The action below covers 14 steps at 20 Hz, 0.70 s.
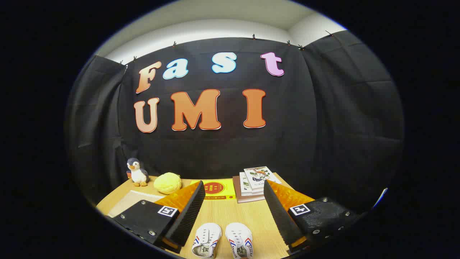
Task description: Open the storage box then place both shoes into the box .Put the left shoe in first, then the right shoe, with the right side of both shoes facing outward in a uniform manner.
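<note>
1. Shoes: a pair of small white shoes, left-hand shoe point(206, 240) and right-hand shoe point(240, 240), lie side by side on the bench point(230, 216), toes pointing away from the camera, near each other but not touching.
2. Both shoes have red and blue stripes on the sides; laces and openings face up.
3. The shoes lie between the two fingers of the tongs point(233, 192), down near their bases; neither finger touches a shoe.
4. Tongs are wide apart and grip nothing; the ribbed inner faces look toward each other across the gap.
5. Each finger mount carries a square black-and-white marker.
6. Beyond the fingertips, a yellow book point(216, 189) lies flat on the bench, partly hidden behind the left fingertip.
7. Just beside the yellow book, to its right, is a stack of books point(256, 182); the top one has a white illustrated cover.
8. Left of the yellow book is a round yellow plush point(167, 183).
9. Further left, near the back corner of the bench, a penguin toy point(137, 172) stands upright.
10. A pale flat panel point(134, 199) lies on the bench ahead of the left finger mount; cannot tell what it is.
11. Bench is light wood grain; black cloth wall behind it.
</note>
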Available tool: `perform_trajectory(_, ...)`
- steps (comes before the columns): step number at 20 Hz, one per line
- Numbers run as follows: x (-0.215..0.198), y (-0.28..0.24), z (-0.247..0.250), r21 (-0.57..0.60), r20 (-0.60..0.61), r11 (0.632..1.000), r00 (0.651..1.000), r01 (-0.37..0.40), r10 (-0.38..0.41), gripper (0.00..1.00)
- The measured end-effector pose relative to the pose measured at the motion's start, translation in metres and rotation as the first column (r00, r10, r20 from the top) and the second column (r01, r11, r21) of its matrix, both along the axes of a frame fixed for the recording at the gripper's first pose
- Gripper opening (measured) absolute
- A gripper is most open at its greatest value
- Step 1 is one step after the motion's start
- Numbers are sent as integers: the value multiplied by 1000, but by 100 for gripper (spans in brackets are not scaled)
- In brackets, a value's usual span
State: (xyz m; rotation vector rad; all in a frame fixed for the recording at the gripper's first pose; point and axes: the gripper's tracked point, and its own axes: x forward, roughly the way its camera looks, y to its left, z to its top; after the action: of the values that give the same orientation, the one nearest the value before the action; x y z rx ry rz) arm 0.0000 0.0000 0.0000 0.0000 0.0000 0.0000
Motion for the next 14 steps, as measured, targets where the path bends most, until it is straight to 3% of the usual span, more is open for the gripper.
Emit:
perform_trajectory(8,-3,12,-4,-62,-14,997,999,-36,36,97)
perform_trajectory(14,-3,15,-10,-41,-33,997,997,-70,69,98)
